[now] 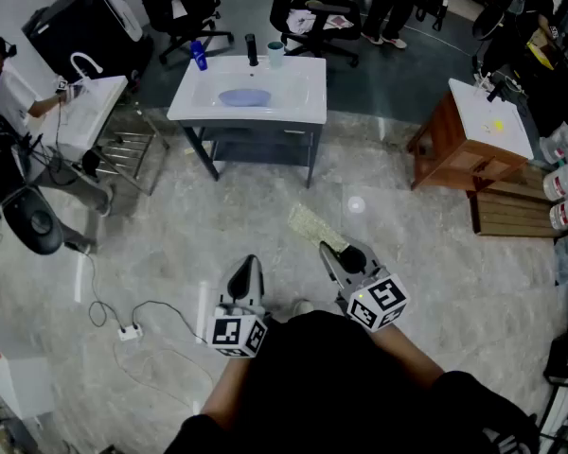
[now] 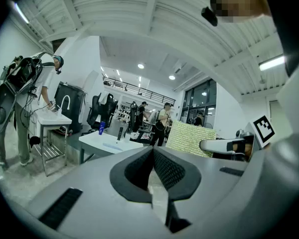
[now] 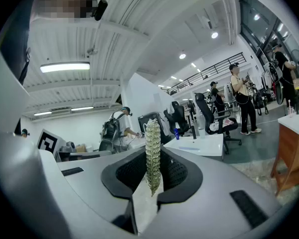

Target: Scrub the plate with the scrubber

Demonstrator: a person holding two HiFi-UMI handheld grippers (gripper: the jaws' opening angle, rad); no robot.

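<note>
A blue plate (image 1: 243,96) lies in the basin of the white sink table (image 1: 303,102), far ahead of me across the floor. My right gripper (image 1: 328,247) is shut on a yellow-green scrubber (image 1: 314,225), which sticks out forward. In the right gripper view the scrubber (image 3: 152,136) stands edge-on between the pads of the right gripper (image 3: 153,158). My left gripper (image 1: 247,261) is held beside it at waist height, shut with nothing in it; its pads meet in the left gripper view (image 2: 152,153). That view also shows the scrubber (image 2: 192,138) and the sink table (image 2: 97,141).
A blue bottle (image 1: 199,55), a black bottle (image 1: 252,49) and a cup (image 1: 275,53) stand on the sink's back rim. A wooden cabinet (image 1: 459,145) and pallet (image 1: 511,214) are at the right. At the left a person works at another sink (image 1: 95,107). A power strip (image 1: 129,331) lies on the floor.
</note>
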